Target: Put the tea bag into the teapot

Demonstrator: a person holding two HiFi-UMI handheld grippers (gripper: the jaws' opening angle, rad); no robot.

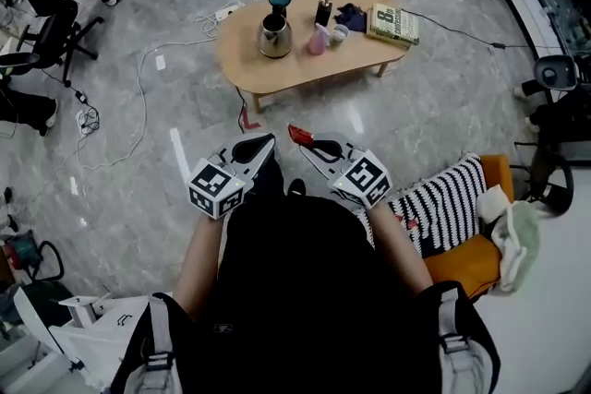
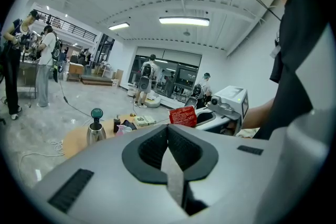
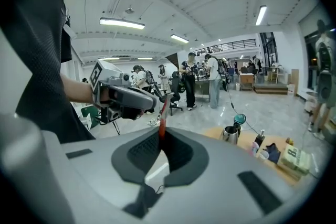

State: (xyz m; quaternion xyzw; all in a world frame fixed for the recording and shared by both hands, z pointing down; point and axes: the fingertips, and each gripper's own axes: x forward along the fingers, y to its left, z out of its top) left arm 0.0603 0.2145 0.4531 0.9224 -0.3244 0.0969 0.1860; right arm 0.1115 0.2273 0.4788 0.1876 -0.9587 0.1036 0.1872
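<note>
Red tea bag (image 1: pixel 297 135) sat pinched edge-on between my right gripper's (image 1: pixel 306 143) jaw tips. My left gripper's (image 1: pixel 266 143) jaws pressed together on nothing. Only the left gripper view showed the bag's flat face. The steel teapot (image 1: pixel 274 37) stood on the far wooden table (image 1: pixel 309 67).

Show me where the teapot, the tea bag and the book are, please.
teapot (image 1: pixel 274 38): head view, on its shiny steel body.
tea bag (image 1: pixel 298 136): head view, middle of the red packet.
book (image 1: pixel 393 23): head view, middle of its cover.
</note>
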